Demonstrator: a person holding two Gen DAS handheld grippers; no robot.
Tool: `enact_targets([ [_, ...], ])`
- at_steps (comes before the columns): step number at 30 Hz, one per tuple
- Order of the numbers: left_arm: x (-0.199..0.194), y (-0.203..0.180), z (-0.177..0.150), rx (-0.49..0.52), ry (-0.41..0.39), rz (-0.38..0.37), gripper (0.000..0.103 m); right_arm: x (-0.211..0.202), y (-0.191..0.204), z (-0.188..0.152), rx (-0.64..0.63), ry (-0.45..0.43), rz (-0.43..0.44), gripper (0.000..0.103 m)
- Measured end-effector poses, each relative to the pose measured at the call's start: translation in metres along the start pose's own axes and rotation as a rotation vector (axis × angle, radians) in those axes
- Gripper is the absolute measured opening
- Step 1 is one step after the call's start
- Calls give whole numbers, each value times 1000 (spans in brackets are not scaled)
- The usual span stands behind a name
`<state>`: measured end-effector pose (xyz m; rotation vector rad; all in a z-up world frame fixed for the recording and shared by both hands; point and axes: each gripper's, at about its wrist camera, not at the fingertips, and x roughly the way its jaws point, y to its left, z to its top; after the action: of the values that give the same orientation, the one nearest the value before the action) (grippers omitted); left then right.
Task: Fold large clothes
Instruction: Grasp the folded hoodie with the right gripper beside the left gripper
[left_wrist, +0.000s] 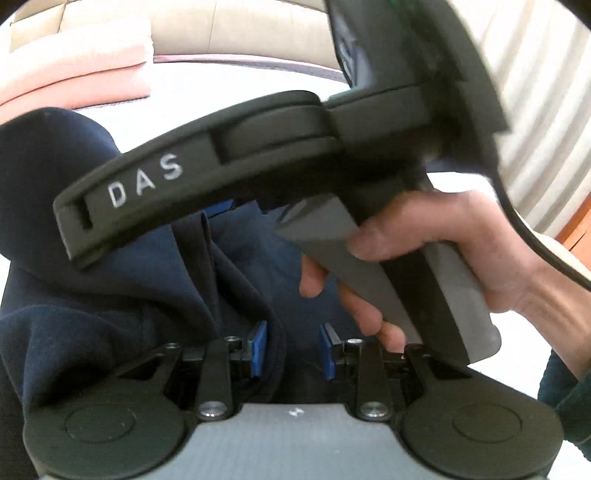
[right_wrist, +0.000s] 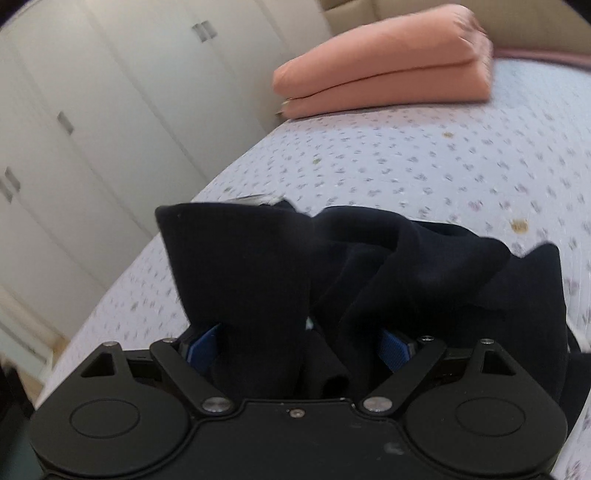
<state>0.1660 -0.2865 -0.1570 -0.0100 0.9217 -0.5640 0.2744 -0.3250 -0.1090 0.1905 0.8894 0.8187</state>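
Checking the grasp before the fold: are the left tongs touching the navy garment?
Touching. In the left wrist view, a fold of the navy garment hangs into the left tongs, lying against the left blue pad; the jaws stand apart, not clamped.

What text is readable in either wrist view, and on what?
"DAS": white letters on the black arm of the right gripper, seen in the left wrist view.
Nothing else: the dark garment, pink folded cloth and dotted sheet carry no readable text.
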Motion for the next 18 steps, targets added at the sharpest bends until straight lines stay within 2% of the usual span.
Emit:
enact_targets([
  [3,-4,9,2,3,2,-6,32,-8,-4,2,-6,-1,85,103],
  [8,1,4,0,29,-2,3,32,-11,-10,12,-14,9,126,103],
  [12,0,4,-2,31,-7,5,32,-2,-1,15,-43,-11,8,103],
  [13,0,3,-2,31,-7,7,32,0,-1,17,-23,-17,-26,97],
  [15,-4,1,-3,33,-14,11,32,-4,-8,14,69,-72,-31,48],
  [16,-9,0,-4,37,-25,11,32,-10,-12,11,108,-113,-32,16],
  [18,-23,0,-5,36,-40,-8,32,-21,-16,4,140,-200,-47,16],
])
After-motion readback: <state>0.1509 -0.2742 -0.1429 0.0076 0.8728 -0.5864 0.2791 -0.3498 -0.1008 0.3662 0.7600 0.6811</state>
